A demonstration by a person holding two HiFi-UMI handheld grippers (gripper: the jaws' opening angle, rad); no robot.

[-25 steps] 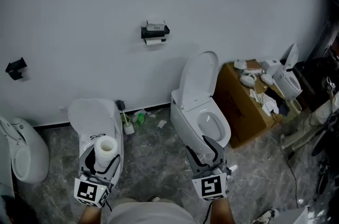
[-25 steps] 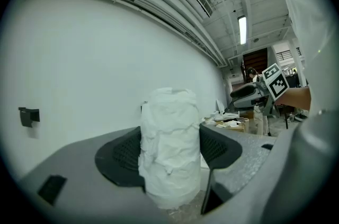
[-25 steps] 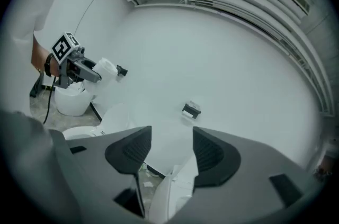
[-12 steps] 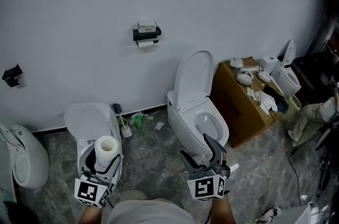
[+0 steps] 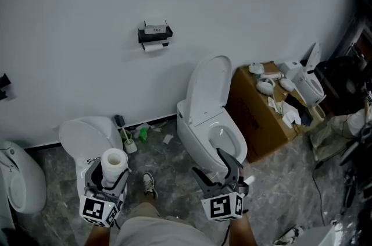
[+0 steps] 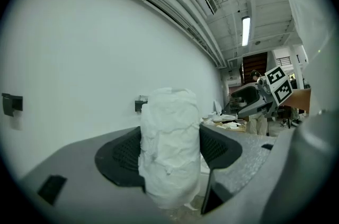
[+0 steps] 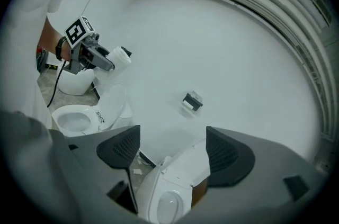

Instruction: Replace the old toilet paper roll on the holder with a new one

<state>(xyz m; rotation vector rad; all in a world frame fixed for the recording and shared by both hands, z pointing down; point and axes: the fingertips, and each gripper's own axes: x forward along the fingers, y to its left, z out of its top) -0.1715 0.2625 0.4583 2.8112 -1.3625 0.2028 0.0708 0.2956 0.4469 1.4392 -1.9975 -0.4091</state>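
Note:
A black holder hangs on the white wall with a small old roll under it; it also shows small in the left gripper view and the right gripper view. My left gripper is shut on a new white toilet paper roll, held upright between its pads. My right gripper is low in front of the middle toilet. Its jaws have just been opening, and they stand wide with nothing between them. Both grippers are well short of the holder.
An open-lid toilet stands below and right of the holder, and another toilet is at the left. A urinal is at the far left. A cardboard box bears ceramic parts. A brush and green bottle sit by the wall; a shoe is on the floor.
The view has drawn back from the wall, and the holder has shifted up and left. Both grippers moved with it. The right jaws spread wider. A shoe has come into view.

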